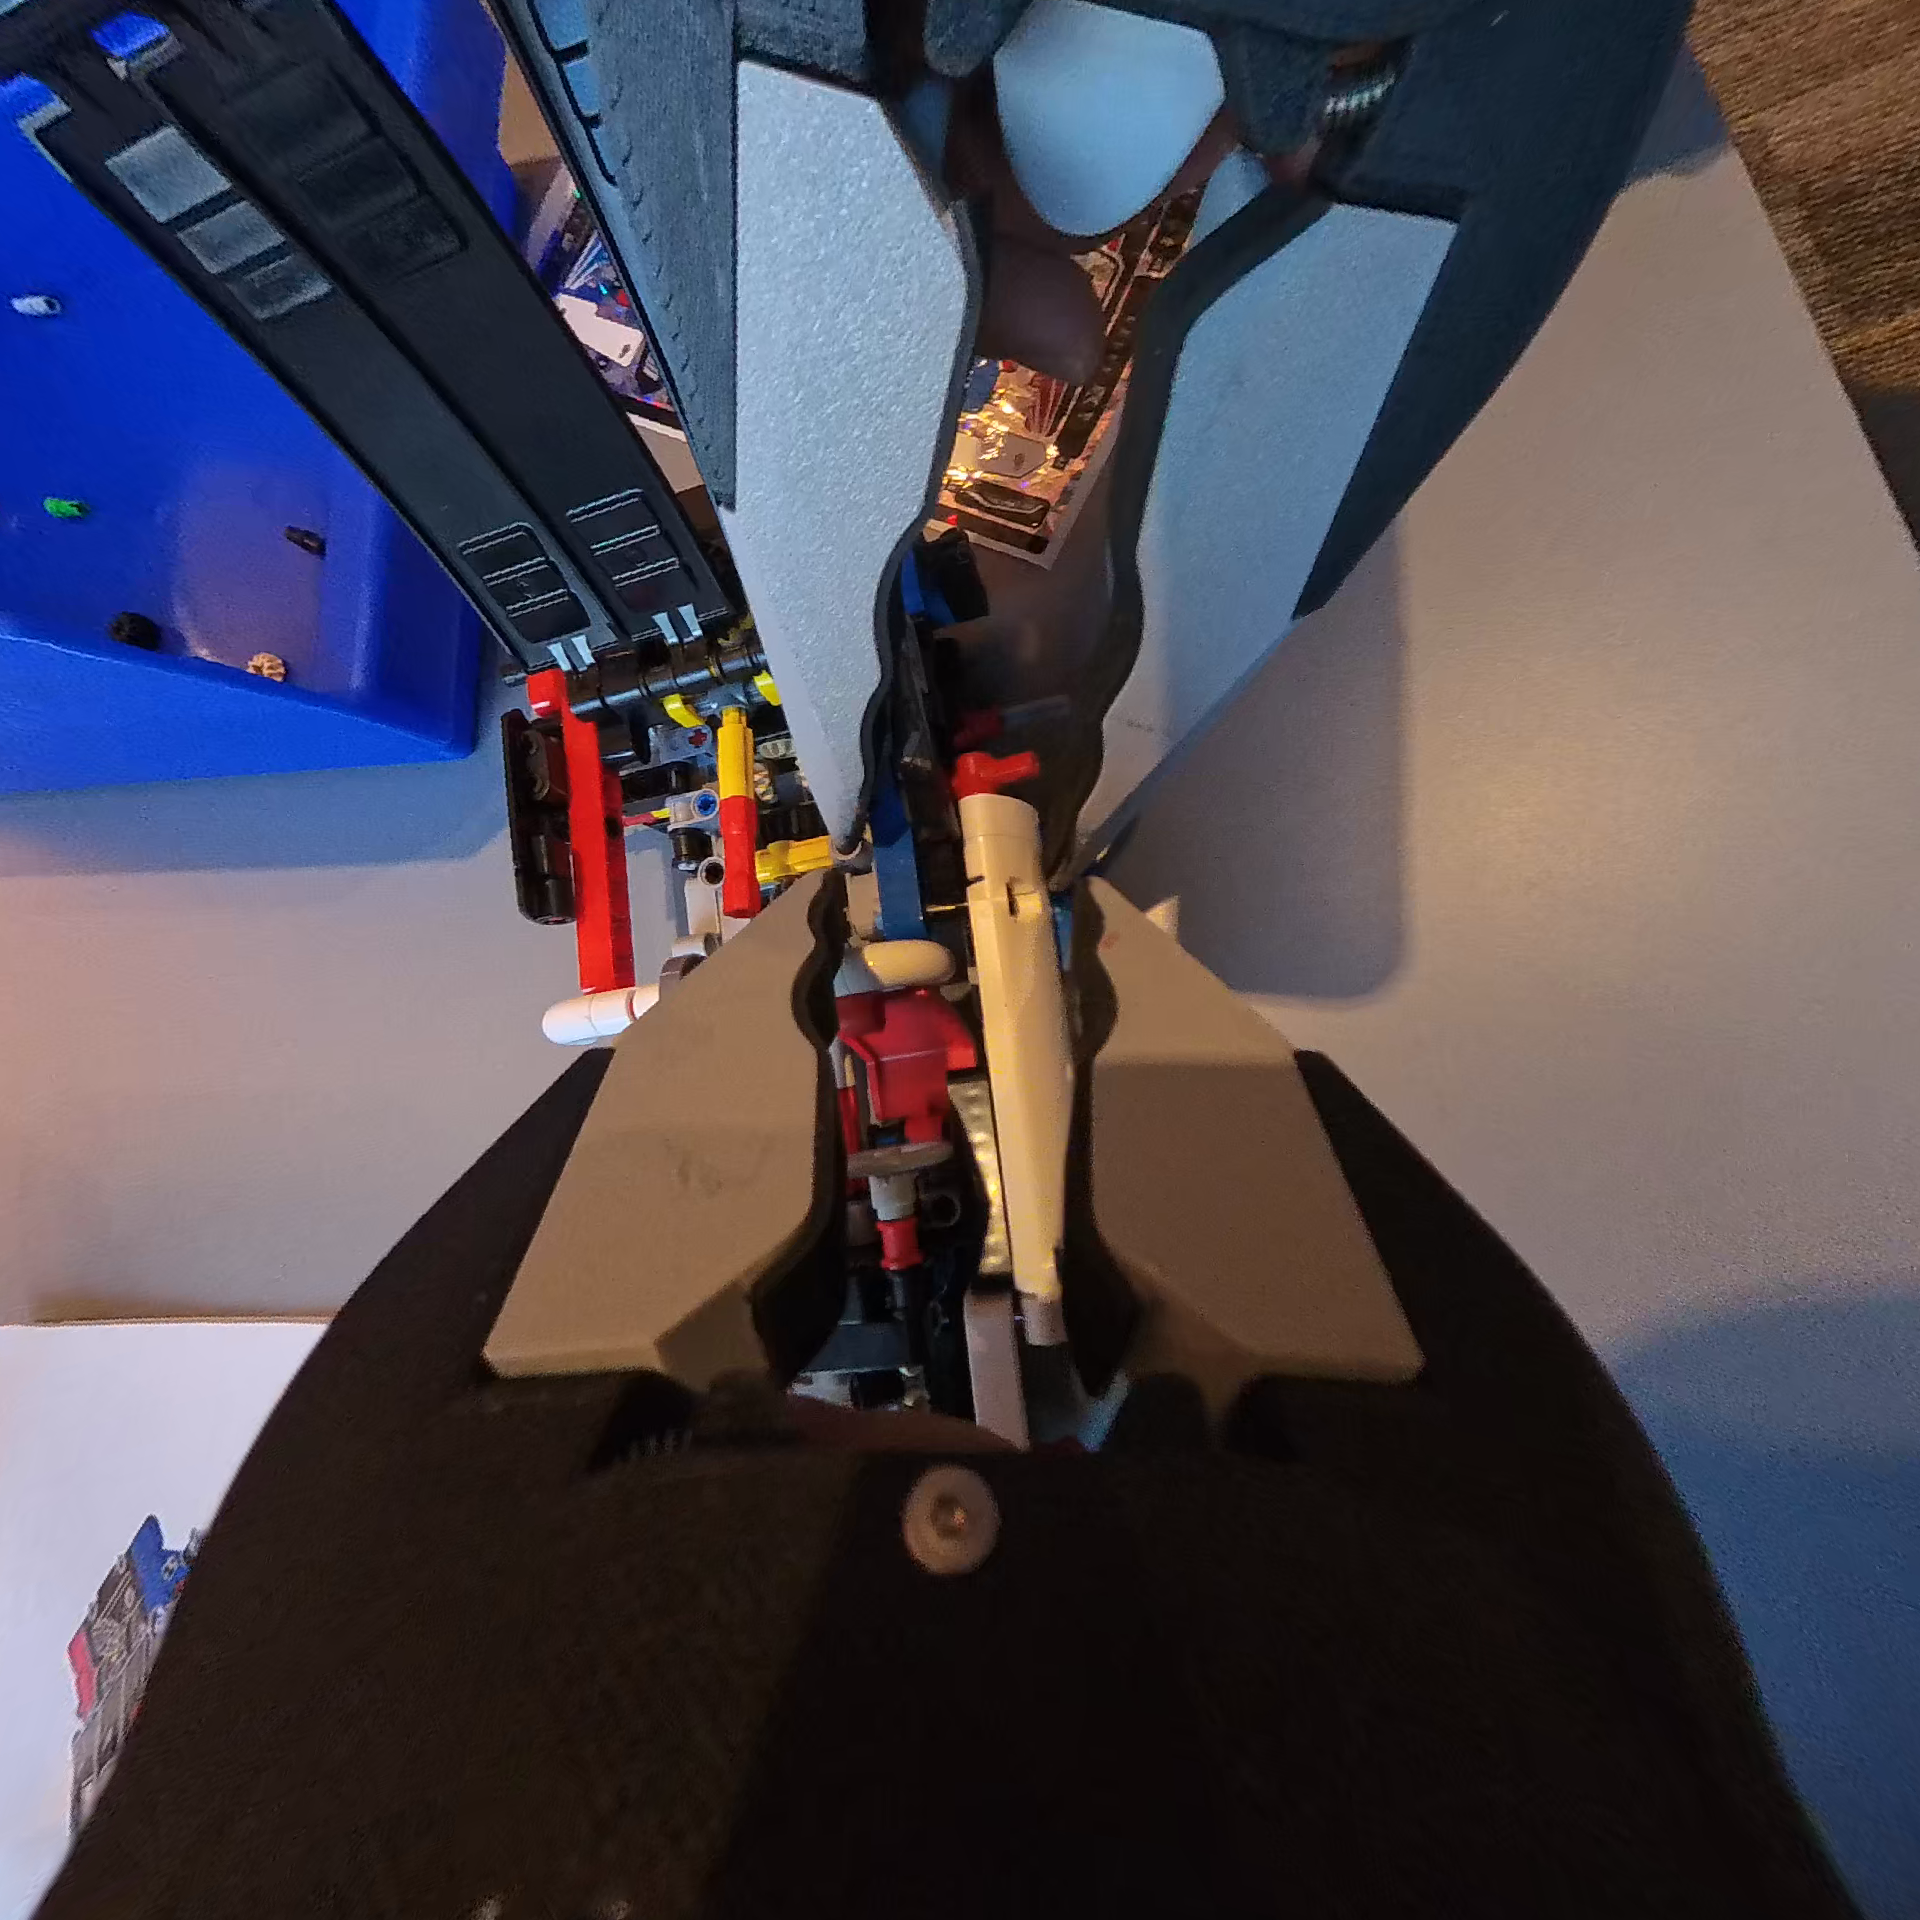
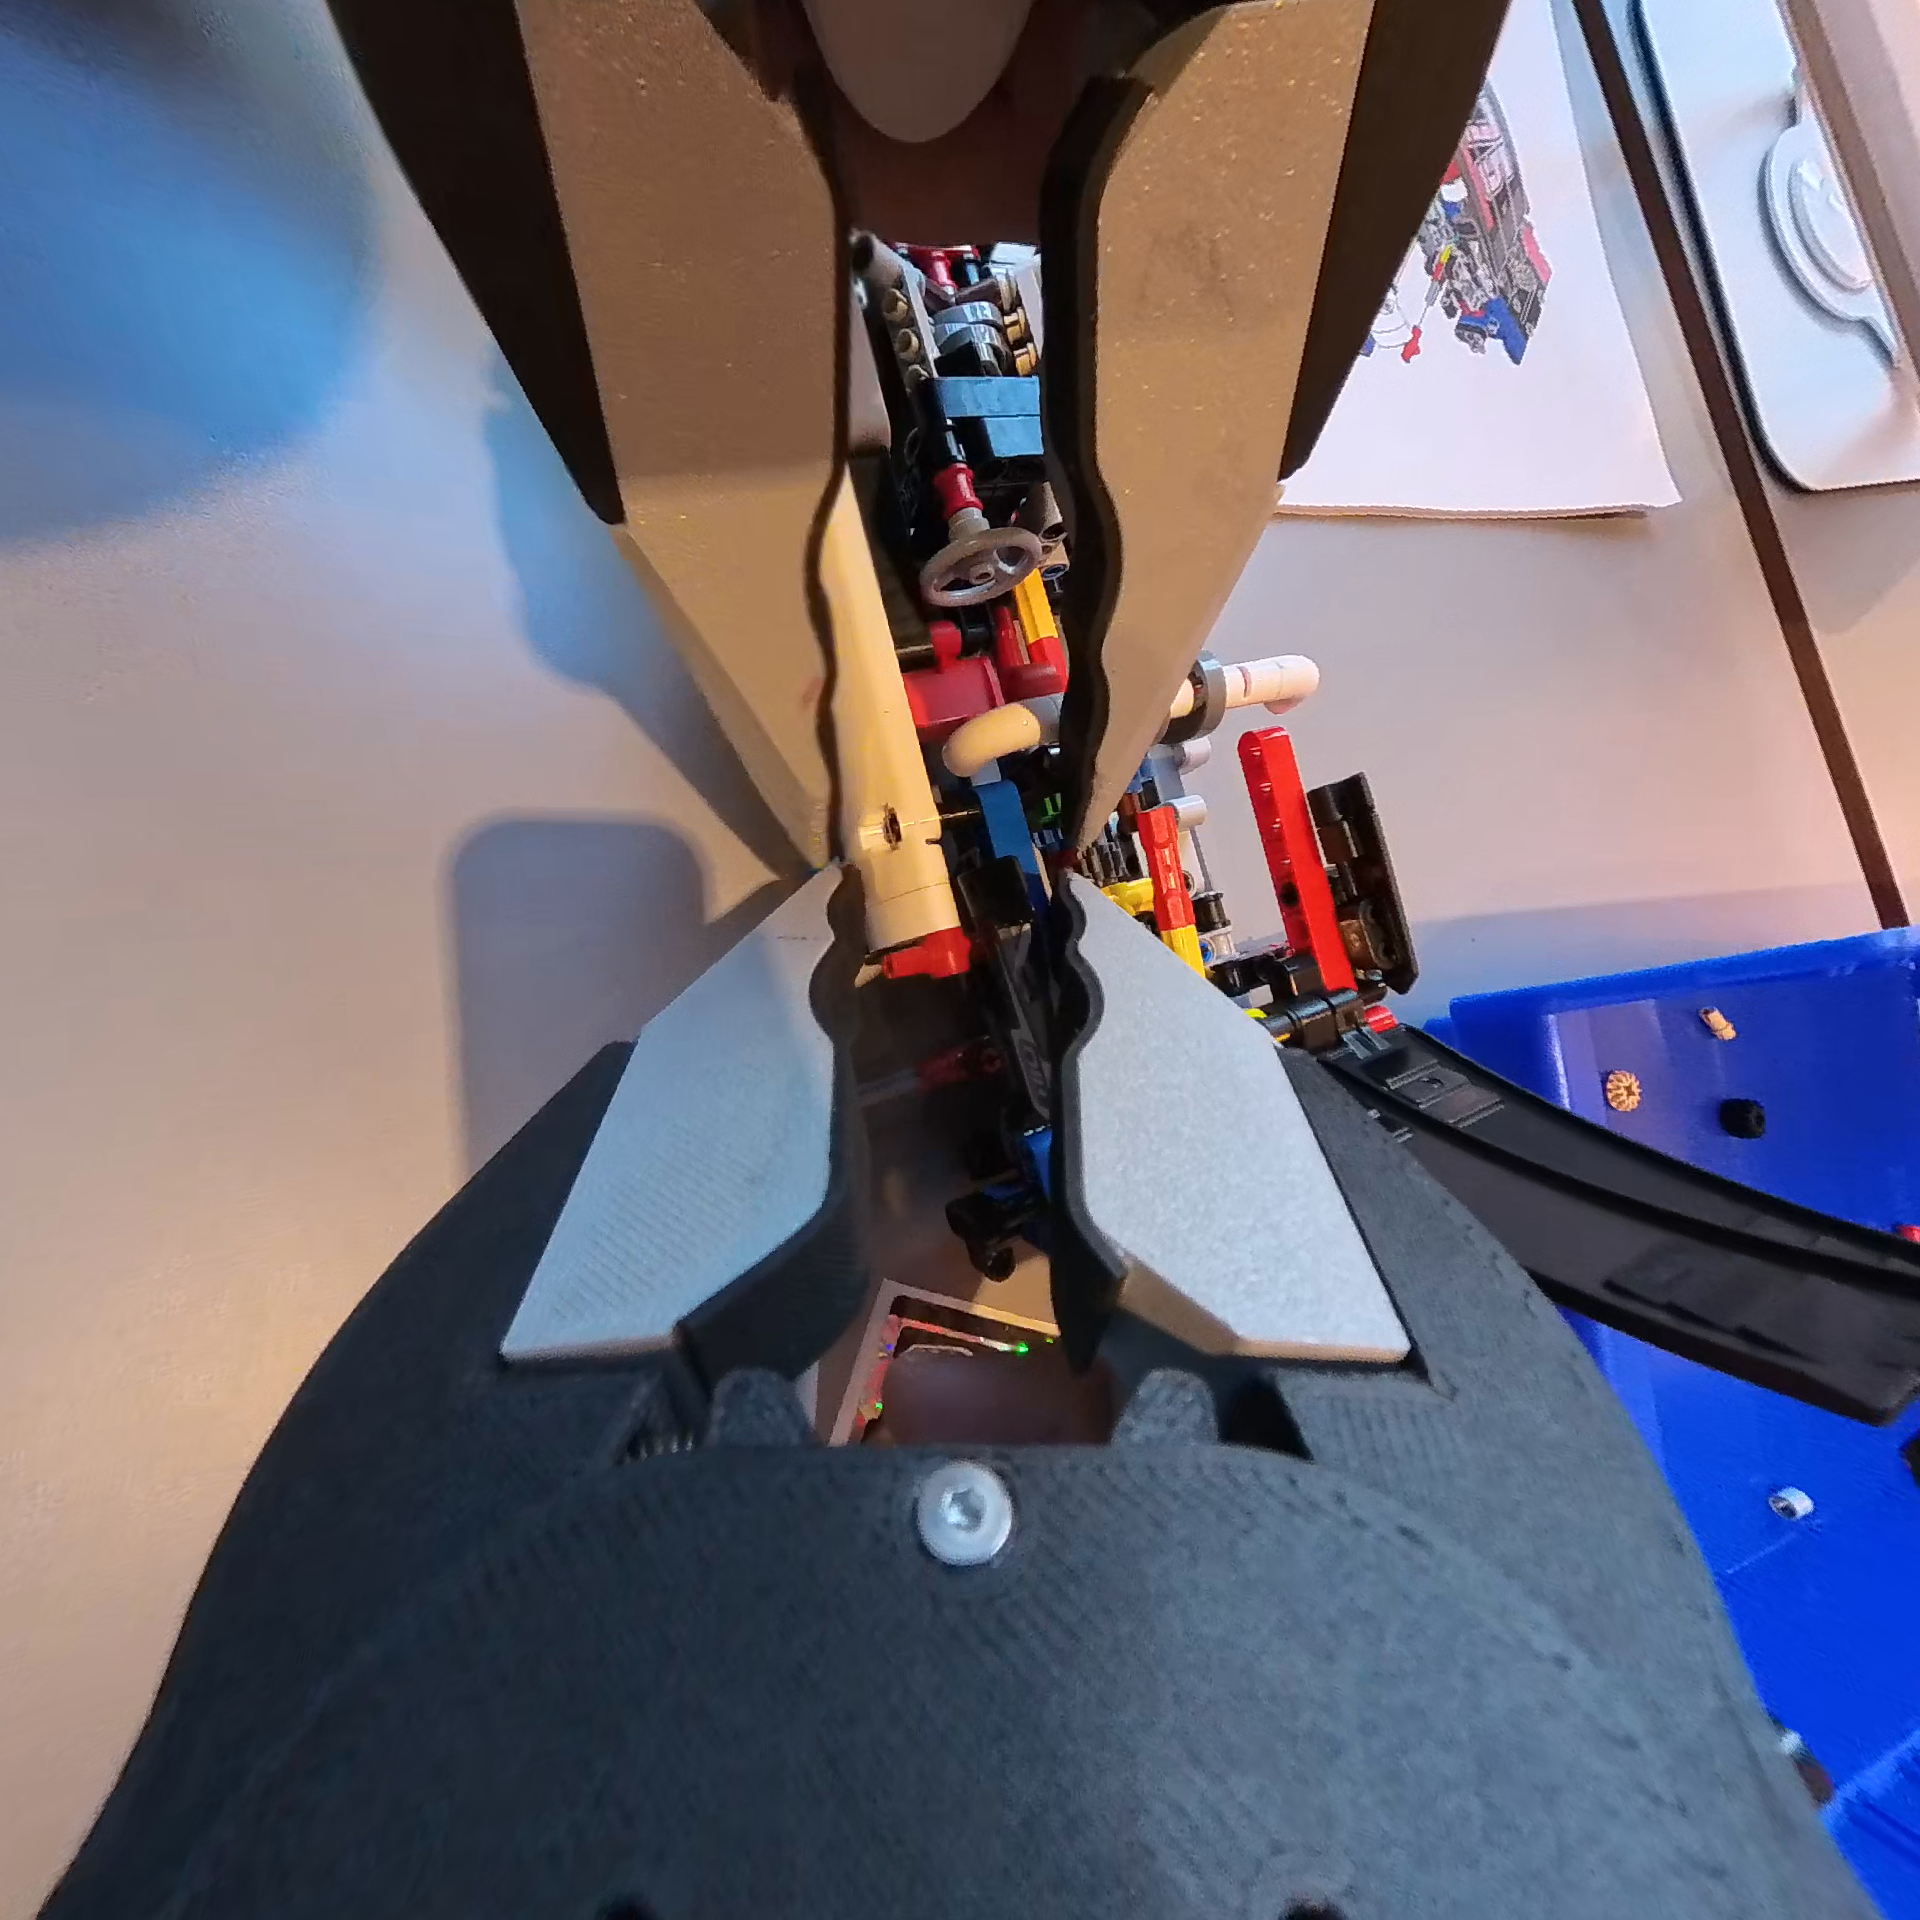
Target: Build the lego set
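Both our grippers, left (image 1: 956, 904) and right (image 2: 951, 914), are pinching the multicoloured plastic lego model (image 1: 914, 1039) between them, tips nearly meeting.

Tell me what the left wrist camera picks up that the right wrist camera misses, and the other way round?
Only the left wrist view shows a green piece lying in the blue bin. Only the right wrist view shows a grey tray-like object at the table's far edge. Both show the lego model held between the two facing grippers, the left gripper and the right gripper each closed on it, plus the red beam, the blue bin and an instruction sheet.
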Action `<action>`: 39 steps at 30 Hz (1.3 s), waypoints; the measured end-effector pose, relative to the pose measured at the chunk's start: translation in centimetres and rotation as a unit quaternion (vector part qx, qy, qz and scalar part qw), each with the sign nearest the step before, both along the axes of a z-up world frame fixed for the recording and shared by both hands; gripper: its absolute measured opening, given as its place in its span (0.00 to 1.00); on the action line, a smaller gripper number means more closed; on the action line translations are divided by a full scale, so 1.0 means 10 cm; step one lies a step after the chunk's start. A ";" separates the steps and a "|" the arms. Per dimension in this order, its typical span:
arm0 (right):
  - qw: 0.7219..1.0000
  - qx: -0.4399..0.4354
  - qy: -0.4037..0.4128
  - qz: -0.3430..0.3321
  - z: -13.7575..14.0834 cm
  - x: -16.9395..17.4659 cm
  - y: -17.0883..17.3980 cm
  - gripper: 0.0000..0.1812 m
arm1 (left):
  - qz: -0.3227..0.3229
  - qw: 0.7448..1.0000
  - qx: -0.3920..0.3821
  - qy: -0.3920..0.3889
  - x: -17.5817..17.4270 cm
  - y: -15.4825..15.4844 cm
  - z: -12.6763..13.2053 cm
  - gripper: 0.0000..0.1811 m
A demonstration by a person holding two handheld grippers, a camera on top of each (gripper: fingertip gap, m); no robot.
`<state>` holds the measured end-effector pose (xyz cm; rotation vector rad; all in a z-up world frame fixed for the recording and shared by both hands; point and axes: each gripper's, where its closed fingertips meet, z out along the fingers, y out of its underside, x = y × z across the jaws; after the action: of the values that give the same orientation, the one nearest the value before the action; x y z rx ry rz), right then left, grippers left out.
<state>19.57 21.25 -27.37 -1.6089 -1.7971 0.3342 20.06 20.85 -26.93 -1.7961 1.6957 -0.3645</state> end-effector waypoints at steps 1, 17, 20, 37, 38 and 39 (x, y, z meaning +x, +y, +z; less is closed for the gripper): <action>1.000 -0.002 0.000 -0.001 0.00 0.00 0.00 0.18 | 0.000 1.000 -0.003 0.000 0.00 -0.01 0.00 0.23; 1.000 0.003 0.005 -0.008 0.00 -0.01 0.00 0.18 | -0.011 1.000 -0.017 -0.014 0.00 -0.02 0.01 0.22; 1.000 0.003 0.006 -0.008 0.00 -0.01 0.01 0.18 | -0.013 1.000 -0.018 -0.017 0.00 -0.02 0.01 0.22; 1.000 0.013 0.016 0.001 0.00 -0.01 0.01 0.18 | -0.009 0.999 -0.037 -0.030 0.02 -0.02 0.00 0.22; 1.000 0.013 0.016 0.001 0.00 -0.01 0.01 0.18 | -0.009 0.999 -0.035 -0.029 0.01 -0.01 0.00 0.22; 1.000 0.013 0.016 0.001 0.00 -0.01 0.01 0.18 | -0.009 0.999 -0.034 -0.028 0.01 -0.01 0.00 0.22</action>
<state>19.43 21.37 -27.37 -1.5753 -1.7717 0.3348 20.18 20.71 -26.93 -1.8039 1.6789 -0.4820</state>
